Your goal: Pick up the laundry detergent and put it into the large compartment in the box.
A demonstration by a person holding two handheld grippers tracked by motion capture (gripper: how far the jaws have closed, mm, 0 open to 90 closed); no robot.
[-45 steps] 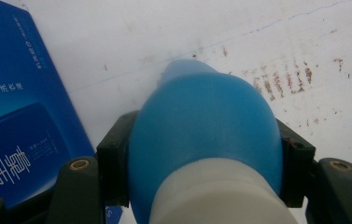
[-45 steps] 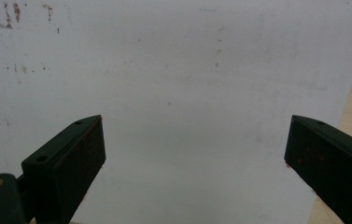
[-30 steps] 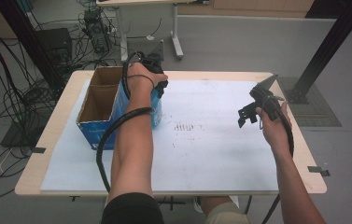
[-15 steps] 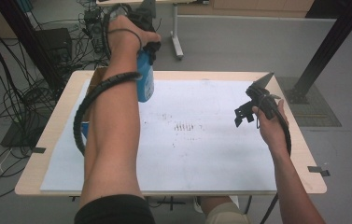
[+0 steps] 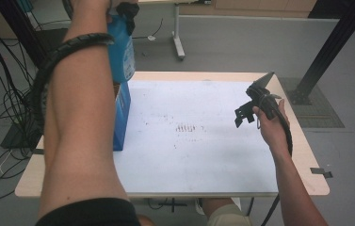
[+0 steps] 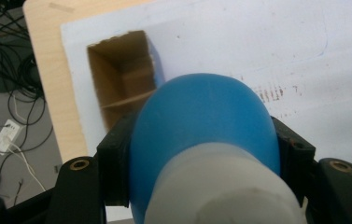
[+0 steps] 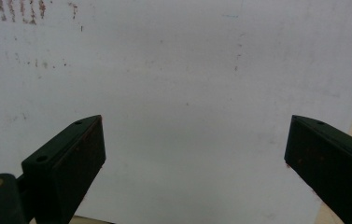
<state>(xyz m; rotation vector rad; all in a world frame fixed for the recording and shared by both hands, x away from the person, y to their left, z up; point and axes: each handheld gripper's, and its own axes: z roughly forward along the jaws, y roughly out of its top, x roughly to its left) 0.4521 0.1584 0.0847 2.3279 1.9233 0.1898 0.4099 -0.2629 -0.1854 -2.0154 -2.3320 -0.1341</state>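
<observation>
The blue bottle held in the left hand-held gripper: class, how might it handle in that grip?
The blue bottle looks rounded and smooth, so it may slip or twist. The left hand-held gripper clamps its curved sides. It probably holds its shape, with no visible denting.

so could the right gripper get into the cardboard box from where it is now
Probably yes. The right gripper hangs open and empty over the white sheet, nothing between it and the cardboard box. The left gripper holds the blue bottle high above it.
</observation>
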